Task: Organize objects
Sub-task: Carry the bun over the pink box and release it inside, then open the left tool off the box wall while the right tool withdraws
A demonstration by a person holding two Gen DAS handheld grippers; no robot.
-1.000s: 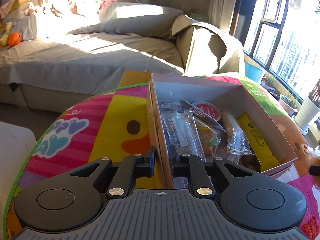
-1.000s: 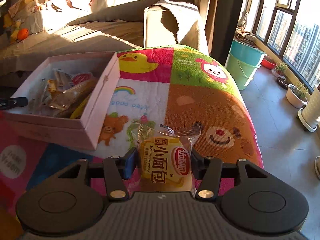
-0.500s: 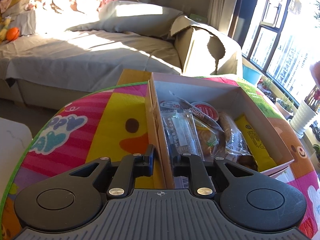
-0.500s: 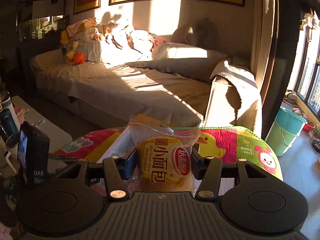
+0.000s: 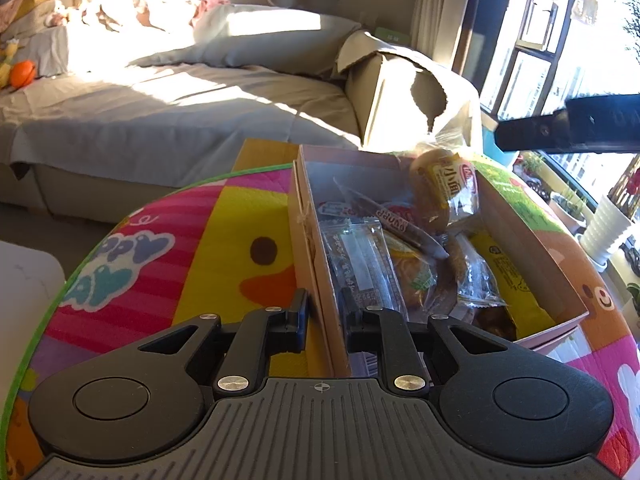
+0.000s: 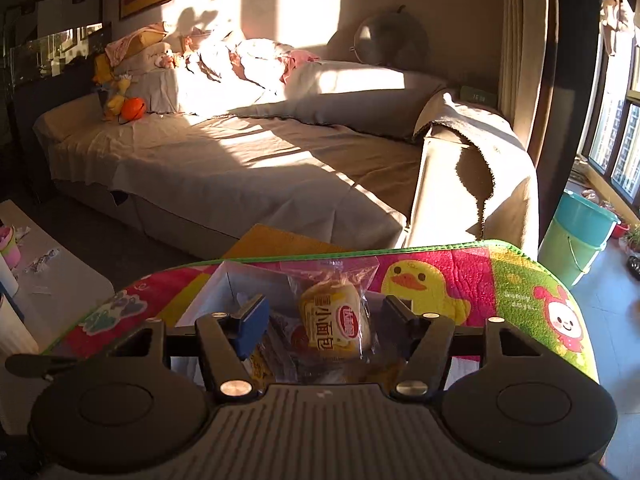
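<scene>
Dropping clear of our right gripper [image 6: 320,326], whose jaws are opening with neither pad touching it, the wrapped bread bun [image 5: 444,192] is tumbling over the far right part of the pink box [image 5: 532,248]. We are pinching the box's near left wall narrowly with our left gripper [image 5: 324,320]. Snack packets [image 5: 360,256] are filling the box on the cartoon mat [image 5: 160,248].

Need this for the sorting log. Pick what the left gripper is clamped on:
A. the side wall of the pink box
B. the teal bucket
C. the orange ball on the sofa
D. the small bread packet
A: in the left wrist view the left gripper has one finger outside and one inside the pink box, pinching its near side wall.
</scene>
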